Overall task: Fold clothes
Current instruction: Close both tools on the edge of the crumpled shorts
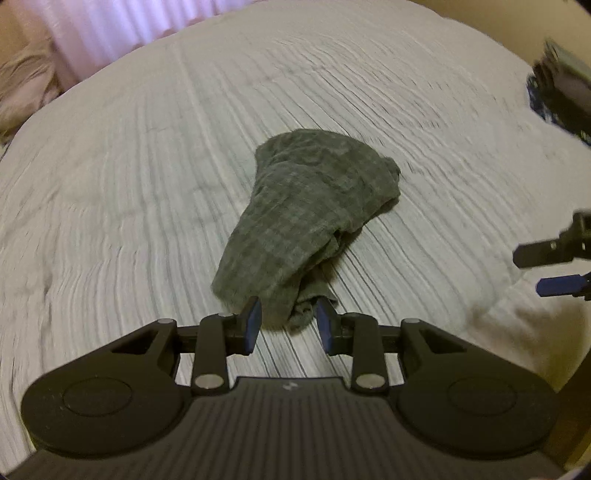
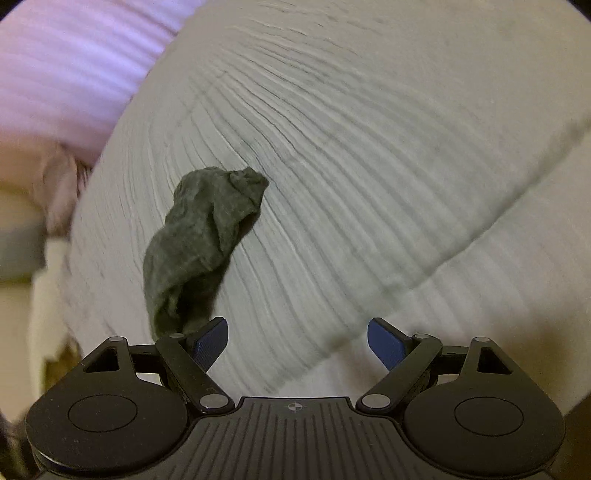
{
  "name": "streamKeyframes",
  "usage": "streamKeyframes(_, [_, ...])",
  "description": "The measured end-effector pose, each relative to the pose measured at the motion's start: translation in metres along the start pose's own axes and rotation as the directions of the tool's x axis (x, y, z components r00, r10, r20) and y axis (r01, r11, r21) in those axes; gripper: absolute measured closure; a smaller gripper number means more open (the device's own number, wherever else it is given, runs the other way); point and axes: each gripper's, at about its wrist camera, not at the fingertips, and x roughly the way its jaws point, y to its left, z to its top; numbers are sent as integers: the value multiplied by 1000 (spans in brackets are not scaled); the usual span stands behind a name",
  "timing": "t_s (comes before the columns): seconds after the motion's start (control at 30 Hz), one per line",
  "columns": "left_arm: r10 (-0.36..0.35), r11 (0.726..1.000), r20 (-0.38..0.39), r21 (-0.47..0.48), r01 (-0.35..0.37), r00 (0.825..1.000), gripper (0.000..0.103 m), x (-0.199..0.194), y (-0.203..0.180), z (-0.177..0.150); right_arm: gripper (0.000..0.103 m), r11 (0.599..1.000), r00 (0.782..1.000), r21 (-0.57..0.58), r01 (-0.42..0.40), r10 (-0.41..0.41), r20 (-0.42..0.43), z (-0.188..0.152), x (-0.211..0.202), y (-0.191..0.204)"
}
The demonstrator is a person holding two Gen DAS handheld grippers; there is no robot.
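- The cloth point(image 1: 306, 218) is a dark grey-green knit with a faint checked weave, soft and crumpled; it lies in a loose, tapered heap near the middle of the bed point(image 1: 129, 177), wider at its far end and narrowing toward the left gripper point(image 1: 289, 325).
- The bed cover is pale grey and ribbed with fine parallel ridges (a raised seam crosses it in the right wrist view); it looks matte and slightly puckered.
- The left gripper's fingers stand partly apart, their blue textured pads on either side of the cloth's near tip; whether the pads touch the fabric cannot be told; the frame is blurred.
- The right gripper point(image 2: 297, 341) has its fingers spread wide with only bed cover between them; the cloth point(image 2: 199, 236) lies to its left, its near end just behind the left pad.
- The right gripper's black fingers and one blue pad show at the right edge of the left wrist view point(image 1: 550, 269), well apart from the cloth.
- A pinkish pleated curtain point(image 1: 122, 26) hangs beyond the bed.
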Motion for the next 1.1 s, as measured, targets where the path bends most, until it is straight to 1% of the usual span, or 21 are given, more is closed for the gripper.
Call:
streamKeyframes(0.03, [-11, 1000, 6, 20, 11, 1000, 76, 6, 0, 0, 20, 999, 1000, 39, -19, 19, 2, -1, 7, -3])
streamKeyframes(0.07, [-24, 999, 10, 34, 24, 1000, 75, 12, 1, -1, 28, 997, 999, 70, -40, 40, 4, -3, 15, -5])
streamKeyframes(0.13, [-50, 997, 16, 60, 49, 999, 75, 23, 3, -3, 30, 987, 996, 130, -90, 89, 11, -6, 31, -6])
streamKeyframes(0.23, [-73, 993, 18, 93, 72, 997, 75, 35, 6, -6, 30, 972, 986, 170, -164, 162, 26, -15, 55, -1])
streamKeyframes(0.27, [-82, 992, 22, 99, 79, 996, 75, 36, 9, -7, 32, 965, 982, 182, -188, 185, 31, -18, 63, 0])
streamKeyframes(0.3, [-91, 991, 26, 104, 87, 996, 75, 37, 11, -8, 36, 961, 978, 181, -208, 205, 35, -21, 70, 4])
streamKeyframes(0.33, [-99, 989, 31, 110, 95, 995, 75, 38, 14, -9, 44, 957, 974, 177, -228, 225, 39, -24, 77, 8])
streamKeyframes(0.37, [-107, 988, 33, 112, 103, 994, 75, 39, 17, -10, 45, 955, 971, 172, -240, 237, 41, -27, 83, 11])
streamKeyframes(0.47, [-129, 985, 45, 122, 123, 991, 75, 38, 25, -12, 46, 948, 961, 158, -277, 271, 57, -36, 96, 21])
streamKeyframes(0.57, [-148, 977, 82, 164, 133, 986, 75, 38, 26, -12, 46, 944, 953, 136, -299, 290, 84, -45, 105, 29])
streamKeyframes(0.7, [-173, 961, 113, 236, 143, 979, 75, 49, 21, -12, 45, 952, 960, 138, -273, 261, 99, -53, 112, 31])
streamKeyframes(0.73, [-184, 955, 118, 255, 149, 976, 78, 53, 19, -12, 45, 953, 963, 147, -264, 251, 102, -55, 112, 29])
streamKeyframes(0.77, [-188, 951, 121, 269, 150, 975, 87, 56, 19, -12, 45, 954, 965, 156, -255, 241, 105, -57, 113, 28])
streamKeyframes(0.8, [-204, 953, 123, 253, 169, 971, 101, 56, 24, -9, 45, 955, 965, 157, -253, 237, 110, -58, 112, 28])
streamKeyframes(0.83, [-225, 954, 126, 230, 192, 966, 102, 55, 31, -7, 45, 955, 965, 156, -251, 235, 115, -59, 112, 28])
streamKeyframes(0.9, [-286, 956, 135, 103, 274, 949, 103, 53, 55, -1, 45, 954, 962, 150, -260, 242, 127, -61, 110, 29])
streamKeyframes(0.93, [-319, 948, 139, 29, 318, 938, 103, 52, 69, 2, 45, 950, 956, 142, -279, 260, 135, -61, 110, 32])
streamKeyframes(0.97, [-337, 939, 143, -20, 343, 931, 103, 51, 79, 5, 45, 945, 950, 134, -298, 279, 142, -61, 111, 34])
streamKeyframes(1.03, [-359, 928, 146, -46, 369, 922, 103, 50, 88, 8, 45, 935, 937, 124, -333, 314, 151, -62, 116, 43])
streamKeyframes(1.1, [-380, 919, 148, -58, 391, 913, 103, 50, 93, 9, 45, 928, 931, 124, -352, 332, 153, -61, 123, 51])
